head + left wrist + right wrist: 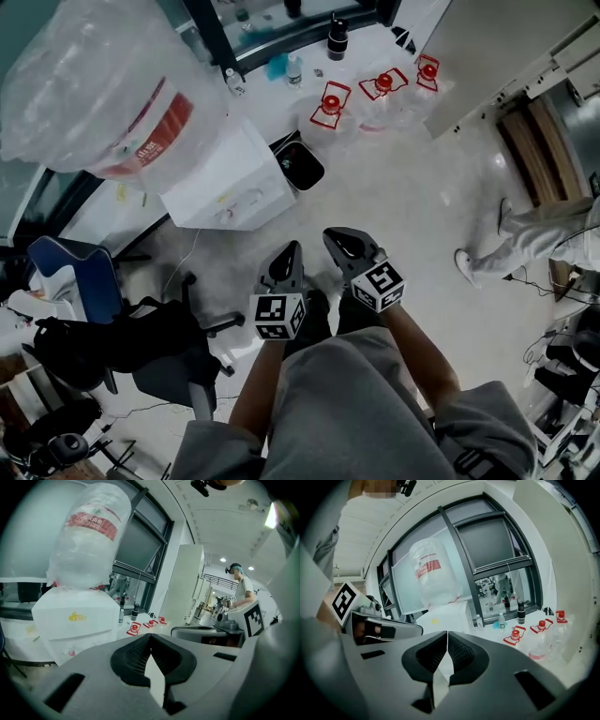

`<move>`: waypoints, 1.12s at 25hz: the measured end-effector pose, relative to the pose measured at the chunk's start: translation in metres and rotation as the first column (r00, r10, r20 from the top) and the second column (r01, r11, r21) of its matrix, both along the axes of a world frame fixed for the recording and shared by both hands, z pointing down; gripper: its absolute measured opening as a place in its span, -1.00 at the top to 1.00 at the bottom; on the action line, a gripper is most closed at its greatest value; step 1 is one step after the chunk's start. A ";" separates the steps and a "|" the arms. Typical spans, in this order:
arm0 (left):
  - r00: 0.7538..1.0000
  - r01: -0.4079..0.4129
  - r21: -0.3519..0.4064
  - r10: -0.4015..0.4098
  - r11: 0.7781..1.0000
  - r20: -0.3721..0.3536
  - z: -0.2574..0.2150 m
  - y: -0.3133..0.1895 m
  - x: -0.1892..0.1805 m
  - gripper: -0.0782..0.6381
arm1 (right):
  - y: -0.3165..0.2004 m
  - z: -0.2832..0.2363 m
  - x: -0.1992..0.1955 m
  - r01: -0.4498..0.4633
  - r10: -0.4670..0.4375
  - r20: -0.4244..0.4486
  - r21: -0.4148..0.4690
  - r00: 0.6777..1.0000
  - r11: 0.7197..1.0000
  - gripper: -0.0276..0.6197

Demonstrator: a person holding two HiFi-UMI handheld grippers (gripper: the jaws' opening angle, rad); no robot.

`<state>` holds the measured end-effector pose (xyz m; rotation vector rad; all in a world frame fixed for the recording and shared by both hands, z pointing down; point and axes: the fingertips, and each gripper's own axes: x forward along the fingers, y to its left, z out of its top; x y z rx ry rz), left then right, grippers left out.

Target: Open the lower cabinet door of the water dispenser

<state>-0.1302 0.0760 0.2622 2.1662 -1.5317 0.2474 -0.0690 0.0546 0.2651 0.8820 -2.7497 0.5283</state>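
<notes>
Grey trousers (319, 403) fill the near edge of the head view. Left gripper (150, 637): I read the jaws fully together, with nothing between them. Right gripper (446, 633): jaws fully together, nothing held. Both grippers sit side by side, near each other, above the floor (422, 216). The water dispenser (225, 178) stands ahead and to the left of the left gripper, apart from both grippers. A plastic-wrapped bottle (94, 84) sits on top of it. I cannot make out its lower door. Bottles with red caps (330, 103) stand ahead of the right gripper.
</notes>
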 end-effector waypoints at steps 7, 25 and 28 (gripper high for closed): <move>1.000 -0.006 -0.019 0.006 1.000 -0.006 0.029 -0.026 0.007 0.75 | -0.025 0.029 0.005 -0.012 0.012 -0.029 -0.001 0.999 1.000 0.88; 0.992 0.118 -0.207 -0.107 0.971 0.061 0.132 -0.129 0.023 0.75 | -0.147 0.131 0.022 0.181 -0.185 -0.078 -0.057 0.980 0.982 0.88; 0.992 0.118 -0.221 -0.104 0.968 0.078 0.151 -0.144 0.025 0.75 | -0.162 0.153 0.022 0.203 -0.208 -0.070 -0.073 0.976 0.976 0.88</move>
